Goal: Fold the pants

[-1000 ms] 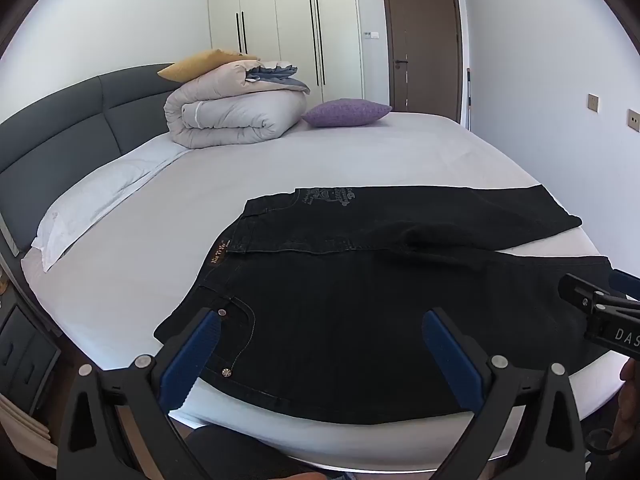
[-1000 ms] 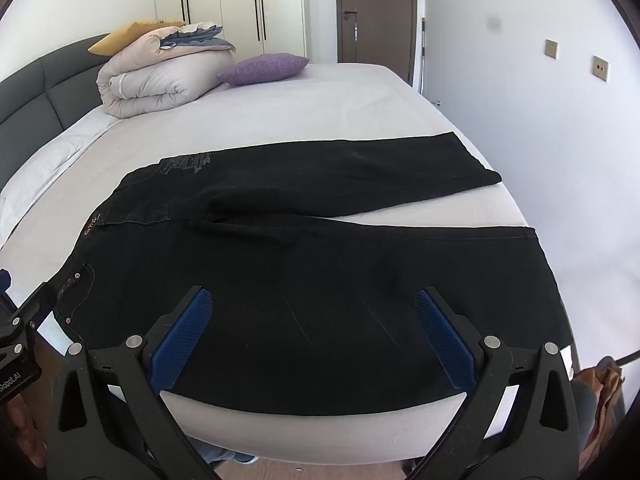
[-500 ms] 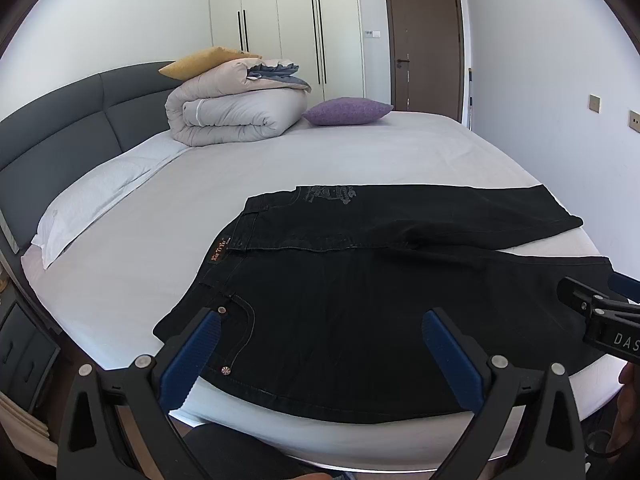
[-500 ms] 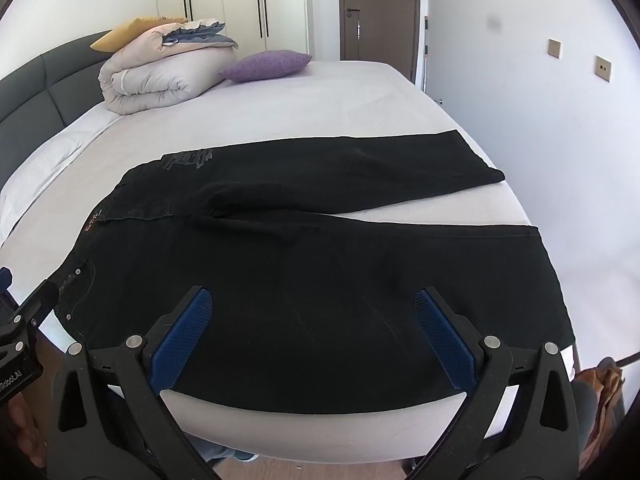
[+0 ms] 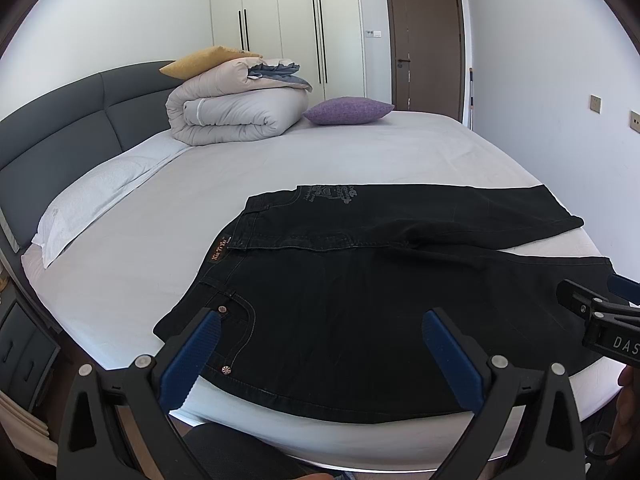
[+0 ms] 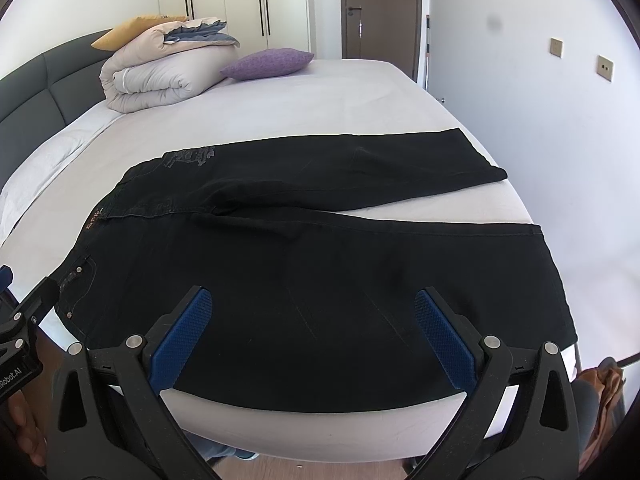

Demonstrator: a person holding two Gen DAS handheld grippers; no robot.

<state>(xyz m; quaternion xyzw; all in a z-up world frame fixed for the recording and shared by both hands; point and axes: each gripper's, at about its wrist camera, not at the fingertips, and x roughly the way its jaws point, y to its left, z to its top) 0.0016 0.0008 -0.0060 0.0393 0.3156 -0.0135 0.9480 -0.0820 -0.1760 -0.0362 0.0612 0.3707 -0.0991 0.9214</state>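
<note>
We have one pair of black pants (image 5: pixel 360 300) spread flat along the near edge of the bed (image 5: pixel 360 152). Its long axis runs across our view: waistband to the left, two legs reaching right, the far leg angled away so the pair opens in a narrow V. Our left gripper (image 5: pixel 320 344) hovers over the waist and pocket end with its jaws spread wide and nothing between them. Our right gripper (image 6: pixel 312 328) hangs over the near leg, likewise gaping and empty. Further back we count one rolled duvet (image 5: pixel 236 120), one yellow pillow (image 5: pixel 208 60), one purple cushion (image 5: pixel 348 110) and one white pillow (image 5: pixel 92 204) by the grey headboard (image 5: pixel 72 120).
</note>
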